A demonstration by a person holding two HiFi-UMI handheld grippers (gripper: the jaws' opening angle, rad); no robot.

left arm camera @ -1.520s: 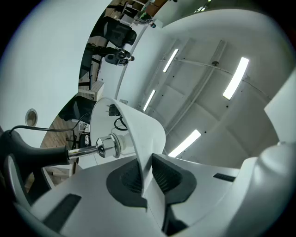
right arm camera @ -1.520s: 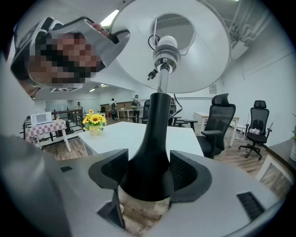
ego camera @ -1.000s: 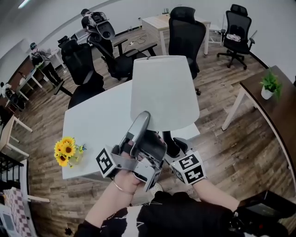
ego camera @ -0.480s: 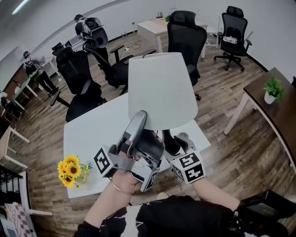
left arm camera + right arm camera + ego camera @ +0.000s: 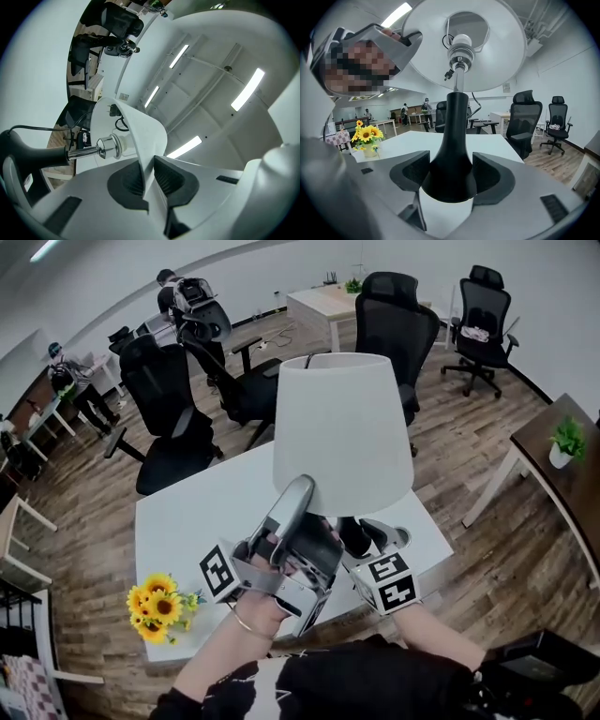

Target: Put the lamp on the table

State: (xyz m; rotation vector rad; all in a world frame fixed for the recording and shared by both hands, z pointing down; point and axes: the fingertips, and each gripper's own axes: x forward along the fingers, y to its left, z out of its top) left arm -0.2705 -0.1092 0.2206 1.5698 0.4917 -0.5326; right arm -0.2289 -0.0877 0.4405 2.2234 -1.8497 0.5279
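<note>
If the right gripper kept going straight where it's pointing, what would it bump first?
The right gripper is clamped on the lamp's black base; past that, probably the white table, though depth is unclear.

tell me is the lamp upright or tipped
Upright: the lamp shade sits straight above the black stem in the right gripper; the left gripper pinches its rim.

Lamp (image 5: pixel 342 427): white shade, black stem. Table (image 5: pixel 202 517): plain white. Sunflowers (image 5: pixel 156 604) on table: yellow. Chairs (image 5: pixel 164 399) beyond table: black. Floor (image 5: pixel 506 559) around table: brown wood-grain planks.
</note>
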